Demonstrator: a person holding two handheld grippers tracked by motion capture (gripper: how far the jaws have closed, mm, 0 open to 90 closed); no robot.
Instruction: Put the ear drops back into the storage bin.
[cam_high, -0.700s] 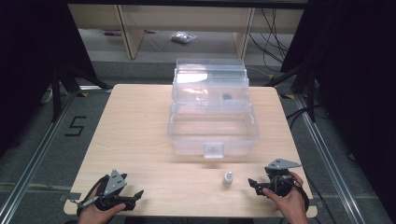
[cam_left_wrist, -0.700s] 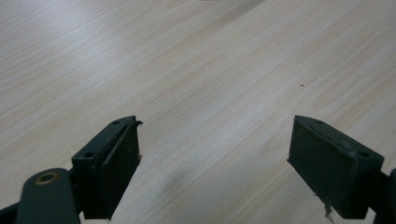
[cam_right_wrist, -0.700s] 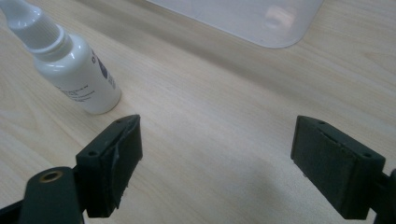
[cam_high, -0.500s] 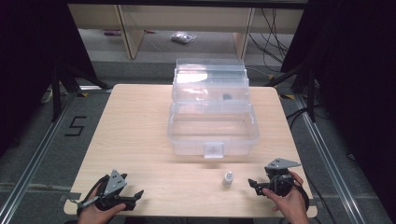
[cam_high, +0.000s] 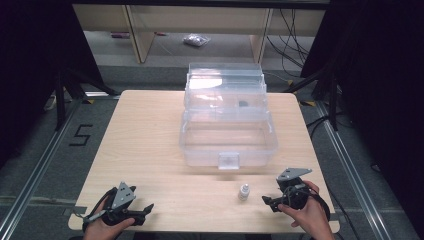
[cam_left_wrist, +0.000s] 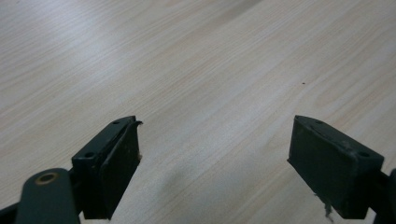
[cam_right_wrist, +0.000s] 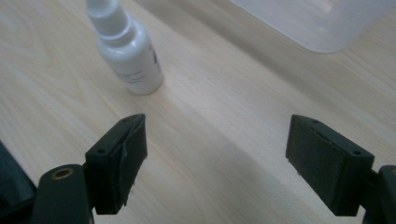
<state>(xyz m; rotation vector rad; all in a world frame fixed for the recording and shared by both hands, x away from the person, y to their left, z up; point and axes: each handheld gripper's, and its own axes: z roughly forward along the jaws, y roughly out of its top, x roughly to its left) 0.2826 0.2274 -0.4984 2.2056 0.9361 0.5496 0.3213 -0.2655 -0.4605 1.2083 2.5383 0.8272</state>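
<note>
left gripper (cam_high: 145, 209): jaws spread, empty, well left of small white bottle (cam_high: 243, 191) | right gripper (cam_high: 268, 202): jaws spread, empty, just right of bottle | bottle: upright on wooden table (cam_high: 150, 145), near clear plastic box (cam_high: 227, 135)

One clear plastic box (cam_high: 227, 135) stands on the tabletop (cam_high: 145, 135), well ahead of both grippers. One small white bottle (cam_high: 243, 191) stands just beside the right gripper (cam_high: 270, 201). There are two grippers in all, counting the left gripper (cam_high: 145, 210), each held in one hand.
</note>
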